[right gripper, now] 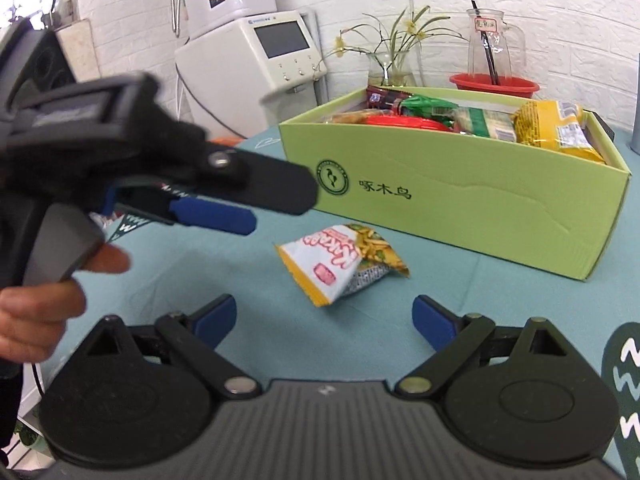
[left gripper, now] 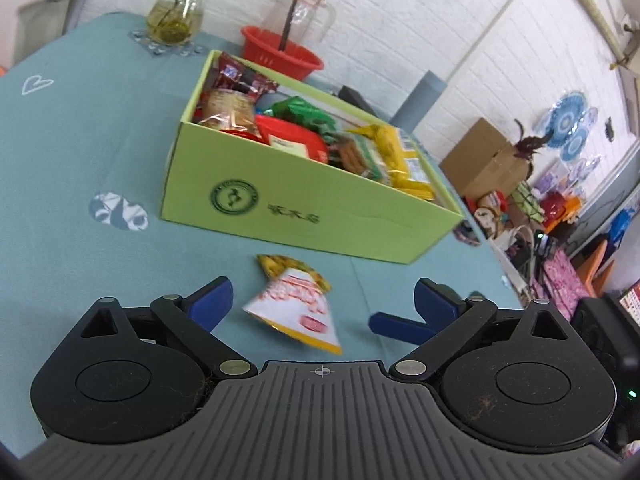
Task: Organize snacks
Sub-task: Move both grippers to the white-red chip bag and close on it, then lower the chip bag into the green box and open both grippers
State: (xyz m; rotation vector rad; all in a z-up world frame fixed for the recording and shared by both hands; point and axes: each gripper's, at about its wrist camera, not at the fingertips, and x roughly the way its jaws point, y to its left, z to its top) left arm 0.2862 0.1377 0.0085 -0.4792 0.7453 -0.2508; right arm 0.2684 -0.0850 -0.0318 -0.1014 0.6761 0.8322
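Observation:
A white, red and yellow snack packet point(left gripper: 294, 304) lies on the teal tablecloth in front of a green cardboard box point(left gripper: 304, 200) holding several snack packs. My left gripper point(left gripper: 320, 302) is open, its blue fingers on either side of the packet, just above it. In the right wrist view the same packet point(right gripper: 340, 262) lies ahead of my open, empty right gripper point(right gripper: 324, 320), with the box point(right gripper: 472, 208) behind it. The left gripper point(right gripper: 216, 212) shows there at the left, held by a hand, hovering left of the packet.
A red basket point(left gripper: 282, 54) with a glass pitcher point(right gripper: 494, 54) and a vase of flowers point(left gripper: 174, 20) stand behind the box. A white machine point(right gripper: 256, 64) stands beyond the table's far left edge. Cardboard boxes point(left gripper: 486, 158) and clutter lie off the right edge.

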